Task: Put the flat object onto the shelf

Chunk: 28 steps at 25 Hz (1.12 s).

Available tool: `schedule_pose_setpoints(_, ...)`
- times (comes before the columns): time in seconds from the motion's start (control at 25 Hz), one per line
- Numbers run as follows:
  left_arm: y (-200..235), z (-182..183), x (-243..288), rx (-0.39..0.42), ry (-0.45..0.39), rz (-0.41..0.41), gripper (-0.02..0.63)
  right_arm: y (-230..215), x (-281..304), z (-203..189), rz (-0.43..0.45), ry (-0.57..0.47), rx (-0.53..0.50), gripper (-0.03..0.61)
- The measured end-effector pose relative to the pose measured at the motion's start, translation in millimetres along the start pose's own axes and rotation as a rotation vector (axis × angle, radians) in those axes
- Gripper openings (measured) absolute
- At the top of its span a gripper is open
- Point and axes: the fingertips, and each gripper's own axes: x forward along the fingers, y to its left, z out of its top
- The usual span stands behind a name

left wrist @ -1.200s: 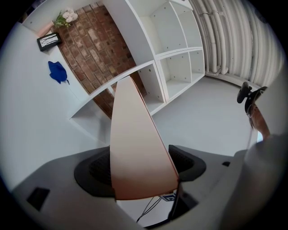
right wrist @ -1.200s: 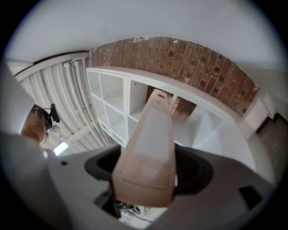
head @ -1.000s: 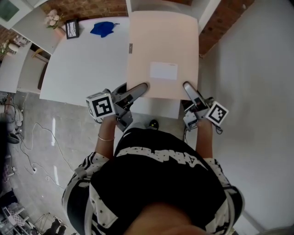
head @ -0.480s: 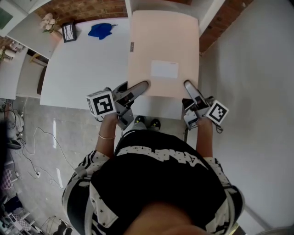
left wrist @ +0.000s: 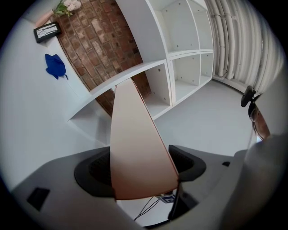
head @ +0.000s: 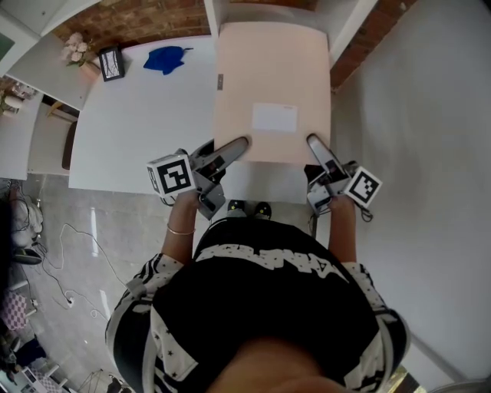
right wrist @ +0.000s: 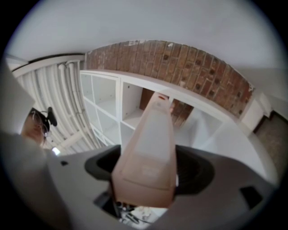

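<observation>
The flat object is a large pale peach board (head: 272, 84) with a white label (head: 274, 118), held level in front of the person. My left gripper (head: 239, 144) is shut on its near left edge and my right gripper (head: 312, 141) is shut on its near right edge. In the left gripper view the board (left wrist: 132, 134) runs away between the jaws toward a white cube shelf (left wrist: 180, 58). In the right gripper view the board (right wrist: 150, 148) points at the same shelf (right wrist: 130, 103), set against a brick wall. Its far edge lies near the shelf's top.
A white table (head: 146, 107) lies left of the board, with a blue cloth (head: 166, 59), a small black frame (head: 112, 64) and flowers (head: 75, 48) at its far side. A brick wall (head: 130, 23) runs behind. Cables (head: 69, 230) trail on the grey floor at left.
The view has shifted slightly; the board and both grippers keep almost the same hold and place, with the table's far items sliding a little right and down in the head view.
</observation>
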Motion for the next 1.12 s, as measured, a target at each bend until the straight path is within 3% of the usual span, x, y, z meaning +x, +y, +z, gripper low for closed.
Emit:
schedule_pose_setpoints(0.28, -2, -5, 4, -0.025, 0.021, -0.008, 0.376, 4, -5, 3, -0.011, -0.015, -0.025, 0.377)
schedule_pose_setpoints(0.48, 14, 11, 10, -0.029, 0.022, 0.004, 0.376, -6, 14, 7, -0.021, 0.005, -0.043, 0.379)
schedule_pose_setpoints(1.12, 12, 14, 6, -0.078, 0.004, -0.019, 0.374, 9, 3, -2, 0.051, 0.055, -0.084, 0.379)
